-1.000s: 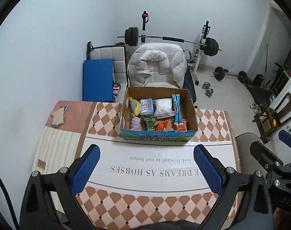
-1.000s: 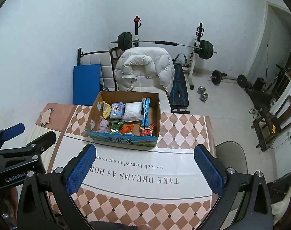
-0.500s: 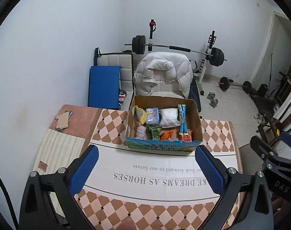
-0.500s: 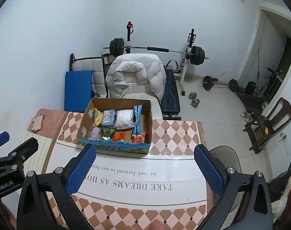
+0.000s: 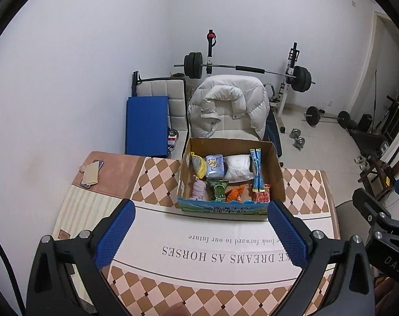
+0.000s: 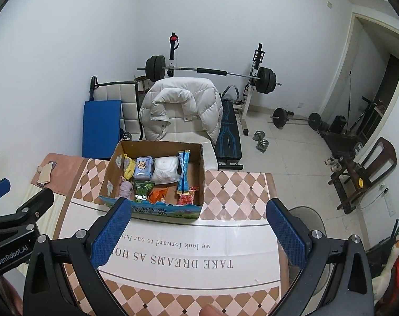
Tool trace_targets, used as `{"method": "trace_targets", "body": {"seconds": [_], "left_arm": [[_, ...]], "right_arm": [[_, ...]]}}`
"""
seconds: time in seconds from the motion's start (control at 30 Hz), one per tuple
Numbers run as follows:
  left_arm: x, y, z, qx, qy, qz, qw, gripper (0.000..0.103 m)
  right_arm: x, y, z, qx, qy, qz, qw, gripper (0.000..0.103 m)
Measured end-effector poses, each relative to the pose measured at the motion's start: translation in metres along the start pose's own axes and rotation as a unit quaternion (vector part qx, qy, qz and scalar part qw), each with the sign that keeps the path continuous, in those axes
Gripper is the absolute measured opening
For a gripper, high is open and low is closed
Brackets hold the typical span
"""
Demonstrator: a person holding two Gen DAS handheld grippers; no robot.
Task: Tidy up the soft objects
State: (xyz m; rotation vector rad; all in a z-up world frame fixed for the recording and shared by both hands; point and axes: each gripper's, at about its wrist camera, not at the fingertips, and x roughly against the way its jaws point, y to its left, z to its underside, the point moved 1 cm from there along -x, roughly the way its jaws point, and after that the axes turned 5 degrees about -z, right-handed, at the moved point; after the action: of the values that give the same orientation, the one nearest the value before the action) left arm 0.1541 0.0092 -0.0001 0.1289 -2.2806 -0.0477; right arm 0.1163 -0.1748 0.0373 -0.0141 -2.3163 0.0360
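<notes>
An open cardboard box stands at the far side of the table. It also shows in the right wrist view. Inside lie several soft items: a white pouch, a blue printed pack, a yellow item, a pink plush, a green packet, an orange item, a red packet and a blue stick pack. My left gripper is open and empty, held high in front of the box. My right gripper is open and empty, to its right.
A phone and a card lie at the table's far left corner. Behind the table stands a chair with a white puffer jacket, a blue mat, a barbell rack and dumbbells. A wooden chair stands at the right.
Both grippers have risen and drawn back from the box, which now looks smaller and farther. Both stay open and empty.
</notes>
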Motion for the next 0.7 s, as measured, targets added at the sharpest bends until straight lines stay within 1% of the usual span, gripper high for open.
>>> {"method": "trace_targets", "body": {"seconds": [0.7], "left_arm": [[-0.0033, -0.0014, -0.0029, -0.004, 0.006, -0.001, 1.0, 0.103]], "right_arm": [[-0.0015, -0.0009, -0.0049, -0.003, -0.002, 0.007, 1.0, 0.103]]}}
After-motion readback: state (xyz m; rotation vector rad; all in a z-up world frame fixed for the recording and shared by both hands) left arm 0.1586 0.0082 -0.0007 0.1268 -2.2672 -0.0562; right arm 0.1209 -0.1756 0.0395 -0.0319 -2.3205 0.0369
